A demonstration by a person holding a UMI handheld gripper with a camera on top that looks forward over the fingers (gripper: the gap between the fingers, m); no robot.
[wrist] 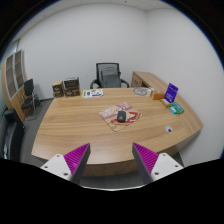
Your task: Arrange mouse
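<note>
A large wooden table (70,125) is seen filling the room. The gripper (112,160) is held above its near edge, fingers spread with nothing between them. The dark mouse (122,116) is seen mid-table on a pale mat (113,111), well beyond the fingers.

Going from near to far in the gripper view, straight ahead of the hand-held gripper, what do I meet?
Hand-held gripper, fingers open and empty → bare wooden table → mouse on its mat → black office chair → white wall.
</note>
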